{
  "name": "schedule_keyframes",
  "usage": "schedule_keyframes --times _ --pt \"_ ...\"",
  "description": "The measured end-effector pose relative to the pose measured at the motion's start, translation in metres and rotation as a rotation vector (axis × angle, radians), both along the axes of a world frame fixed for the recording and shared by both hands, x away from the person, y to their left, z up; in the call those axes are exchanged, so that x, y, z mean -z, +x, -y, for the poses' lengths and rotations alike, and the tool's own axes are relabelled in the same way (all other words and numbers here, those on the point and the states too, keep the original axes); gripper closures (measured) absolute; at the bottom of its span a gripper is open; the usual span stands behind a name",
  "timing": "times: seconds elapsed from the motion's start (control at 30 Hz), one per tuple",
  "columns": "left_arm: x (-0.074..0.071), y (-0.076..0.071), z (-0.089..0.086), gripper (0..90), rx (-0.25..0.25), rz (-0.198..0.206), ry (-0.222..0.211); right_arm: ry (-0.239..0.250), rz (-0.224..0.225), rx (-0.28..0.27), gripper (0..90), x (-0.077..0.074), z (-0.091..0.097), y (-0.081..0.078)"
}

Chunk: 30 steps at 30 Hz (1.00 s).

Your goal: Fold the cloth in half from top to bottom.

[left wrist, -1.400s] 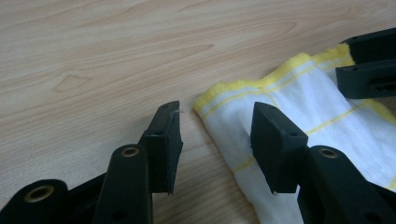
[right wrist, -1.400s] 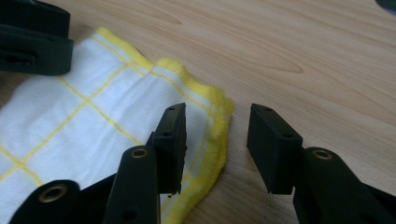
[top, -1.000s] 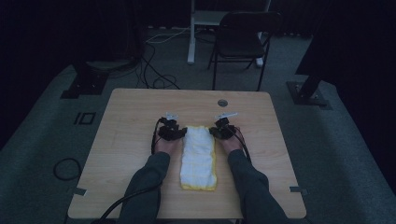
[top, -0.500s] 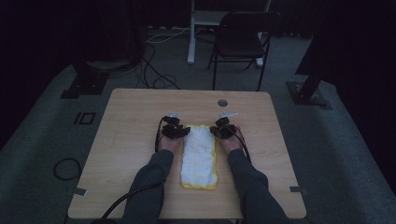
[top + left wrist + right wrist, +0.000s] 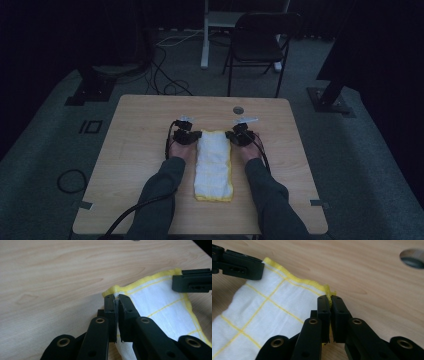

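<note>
- Cloth [image 5: 214, 165] — white with yellow grid lines and a yellow hem, folded into a long narrow strip — lies flat on the middle of the desk [image 5: 130, 165], long axis running away from the person, far end between the two tools.
- Desk risk: a round cable hole [image 5: 238, 109] sits just beyond the far hem. If the far end is dragged forward instead of lifted, the hem could catch there.
- Left tool [image 5: 116, 298]: its jaws have just been closing and now pinch the far left corner of the cloth. The bite looks thin — only the hem and a sliver of fabric show between the pads. A quick lift could pull the corner free.
- Right tool [image 5: 329, 299]: clamped on the far right corner, again mostly on the yellow hem. Same slip risk.
- Layers: cannot tell whether each tool holds every layer of the fold. If only the top one is held, the strip would open unevenly.
- Uneven lift of the two hands would skew the cloth.
</note>
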<state>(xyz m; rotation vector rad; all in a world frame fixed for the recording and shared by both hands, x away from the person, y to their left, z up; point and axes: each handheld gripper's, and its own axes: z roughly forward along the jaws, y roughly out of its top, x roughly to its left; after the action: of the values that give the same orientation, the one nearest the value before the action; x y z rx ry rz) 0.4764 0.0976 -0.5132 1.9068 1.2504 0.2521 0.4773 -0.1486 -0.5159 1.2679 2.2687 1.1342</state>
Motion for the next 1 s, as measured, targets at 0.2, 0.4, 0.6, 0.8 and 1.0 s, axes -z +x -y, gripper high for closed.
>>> schedule_keyframes --times 0.2,0.4,0.6,0.8,1.0 --pt "-0.013 -0.004 -0.002 86.6 0.009 0.032 -0.012 0.014 0.035 -0.009 87.1 -0.012 0.002 -0.004" --pt "-0.030 -0.008 -0.002 86.7 0.026 0.078 -0.024 0.025 0.074 -0.014 87.1 -0.025 0.004 -0.007" --pt "-0.038 -0.018 -0.004 86.8 0.041 0.101 -0.034 0.053 0.095 -0.027 87.2 -0.032 0.007 -0.015" --pt "-0.042 -0.032 -0.006 86.8 0.058 0.126 -0.040 0.061 0.116 -0.050 87.2 -0.037 0.009 -0.026" --pt "-0.046 -0.048 -0.009 86.8 0.077 0.152 -0.057 0.067 0.136 -0.069 87.2 -0.041 0.011 -0.037"
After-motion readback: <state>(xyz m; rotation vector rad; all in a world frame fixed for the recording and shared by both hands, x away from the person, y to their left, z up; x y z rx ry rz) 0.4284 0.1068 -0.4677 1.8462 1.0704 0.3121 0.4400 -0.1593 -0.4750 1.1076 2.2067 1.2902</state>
